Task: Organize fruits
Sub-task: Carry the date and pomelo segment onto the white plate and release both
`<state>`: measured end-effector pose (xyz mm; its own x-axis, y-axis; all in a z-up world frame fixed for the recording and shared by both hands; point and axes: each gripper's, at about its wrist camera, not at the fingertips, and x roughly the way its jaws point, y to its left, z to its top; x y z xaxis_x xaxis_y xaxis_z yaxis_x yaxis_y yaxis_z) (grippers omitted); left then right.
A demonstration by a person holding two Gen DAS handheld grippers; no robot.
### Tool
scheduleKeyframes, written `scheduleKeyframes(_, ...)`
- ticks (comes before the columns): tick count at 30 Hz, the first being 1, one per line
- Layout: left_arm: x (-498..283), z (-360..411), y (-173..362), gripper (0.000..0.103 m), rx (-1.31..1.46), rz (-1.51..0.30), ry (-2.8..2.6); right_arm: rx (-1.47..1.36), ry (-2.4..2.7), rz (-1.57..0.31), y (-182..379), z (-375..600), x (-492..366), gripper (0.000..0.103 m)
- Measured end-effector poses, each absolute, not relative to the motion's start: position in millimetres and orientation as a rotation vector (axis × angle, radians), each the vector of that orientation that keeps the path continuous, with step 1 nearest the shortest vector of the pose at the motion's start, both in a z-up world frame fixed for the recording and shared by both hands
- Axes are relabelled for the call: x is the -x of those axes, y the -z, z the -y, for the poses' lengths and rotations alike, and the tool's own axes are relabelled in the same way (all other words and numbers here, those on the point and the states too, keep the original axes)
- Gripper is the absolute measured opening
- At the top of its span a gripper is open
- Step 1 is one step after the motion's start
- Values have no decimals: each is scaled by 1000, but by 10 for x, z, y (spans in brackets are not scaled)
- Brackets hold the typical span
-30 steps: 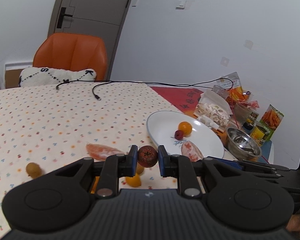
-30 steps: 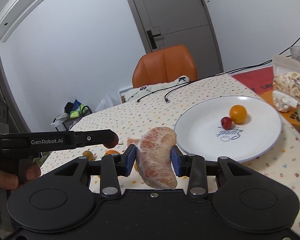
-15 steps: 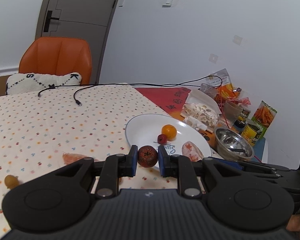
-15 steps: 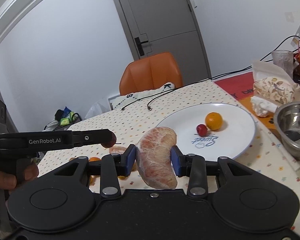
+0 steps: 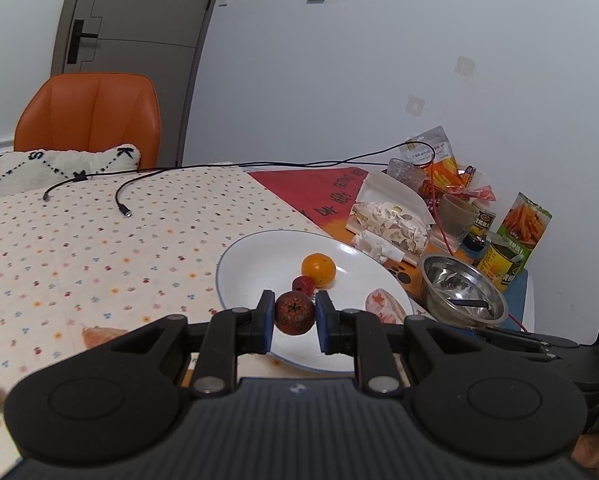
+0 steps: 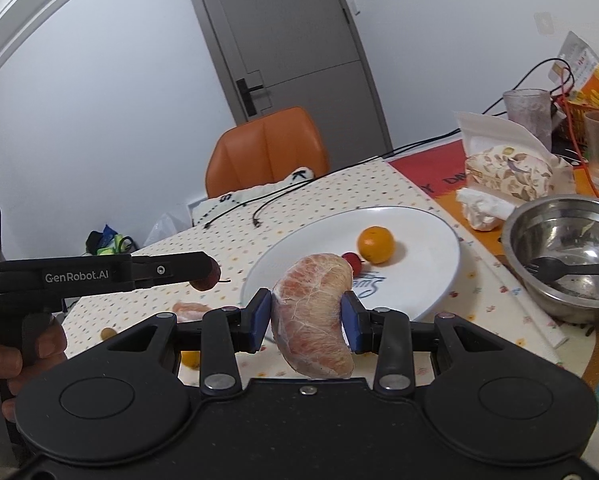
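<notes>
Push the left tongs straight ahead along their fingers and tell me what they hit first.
Probably the small red fruit on the white plate, with the orange just behind it; depth and height are unclear.

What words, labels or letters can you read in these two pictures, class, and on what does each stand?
"GenRobot.AI": side of the left gripper.
"Sweet", partly hidden: blue script on the white plate.
"S" and "K": black letters on the white cushion.
Red mat characters, can and snack packet labels: too small or blurred.
</notes>
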<state>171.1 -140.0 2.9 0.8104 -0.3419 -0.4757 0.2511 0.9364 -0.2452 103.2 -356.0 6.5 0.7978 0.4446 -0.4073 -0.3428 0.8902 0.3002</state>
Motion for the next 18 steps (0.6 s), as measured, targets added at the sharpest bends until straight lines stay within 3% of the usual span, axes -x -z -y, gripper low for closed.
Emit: scheduleKeyframes(18, -2143, 1629, 224, 20, 145, -610, 326, -242, -352, -504, 70, 3718, -1284, 36)
